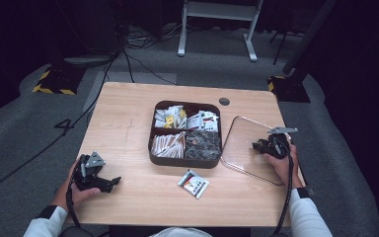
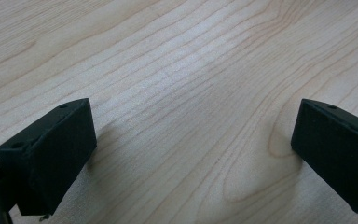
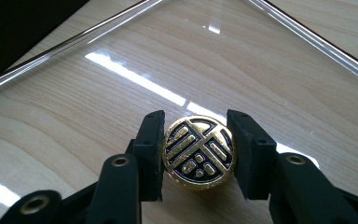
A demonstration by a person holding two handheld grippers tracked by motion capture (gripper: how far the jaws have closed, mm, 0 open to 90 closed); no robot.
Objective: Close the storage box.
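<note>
Now the left gripper (image 2: 193,154) rests low over bare table (image 2: 177,70), jaws spread wide with nothing between them; the right gripper (image 3: 196,149) has its jaws pressed on both sides of a gold knob (image 3: 198,152) atop the clear lid (image 1: 242,143) lying right of the box (image 1: 185,160)

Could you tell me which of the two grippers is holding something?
The right gripper: its jaws clamp a gold-and-black knob. The left gripper has jaws wide open over bare table.

A round gold-and-black knob (image 3: 199,152) with a patterned top sits squarely between the right gripper's (image 3: 196,154) jaws, pinched on both sides, atop the clear lid (image 3: 121,93).
</note>
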